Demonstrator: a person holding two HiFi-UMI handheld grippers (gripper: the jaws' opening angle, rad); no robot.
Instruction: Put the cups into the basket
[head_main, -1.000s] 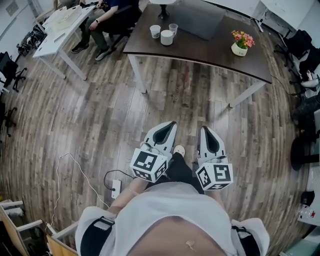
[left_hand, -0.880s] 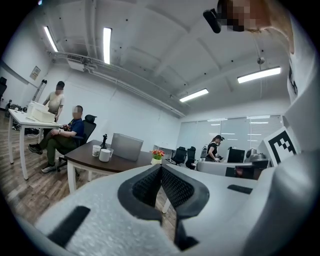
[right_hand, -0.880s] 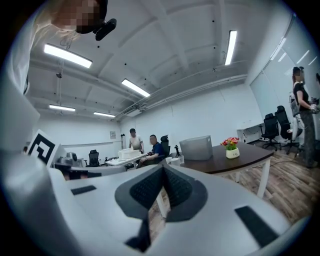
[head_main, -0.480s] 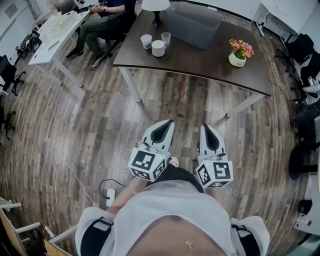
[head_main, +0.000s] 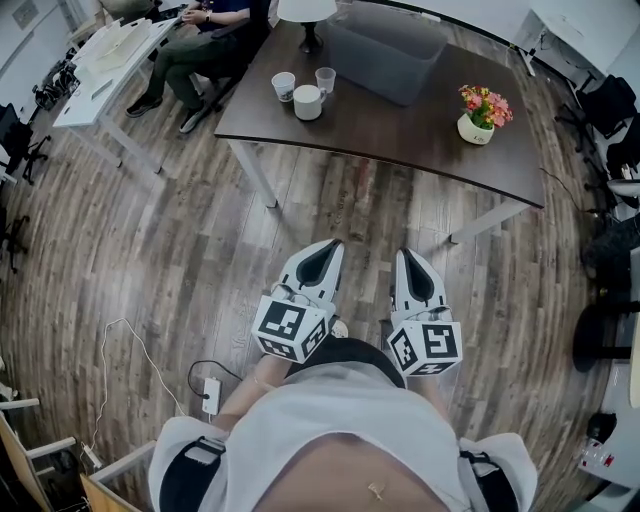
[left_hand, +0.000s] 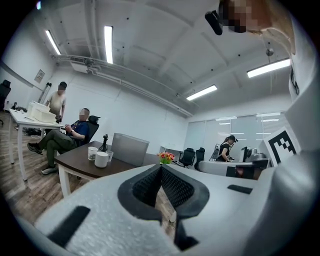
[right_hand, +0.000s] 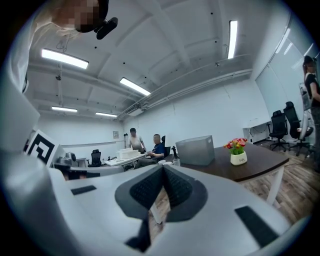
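Now the table (head_main: 400, 135), cups (head_main: 306, 101) and basket (head_main: 385, 55) lie nearer than before

Head view down; gripper views toward table (head_main: 400, 125)

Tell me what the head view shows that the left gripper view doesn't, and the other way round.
Only the head view shows the white power strip and its cable lying on the wood floor.

Only the left gripper view shows the ceiling light strips and a person standing at a far desk.

Both show the dark table with three cups, the grey basket and the flower pot. Both also show a seated person and the left tool, shut and empty.
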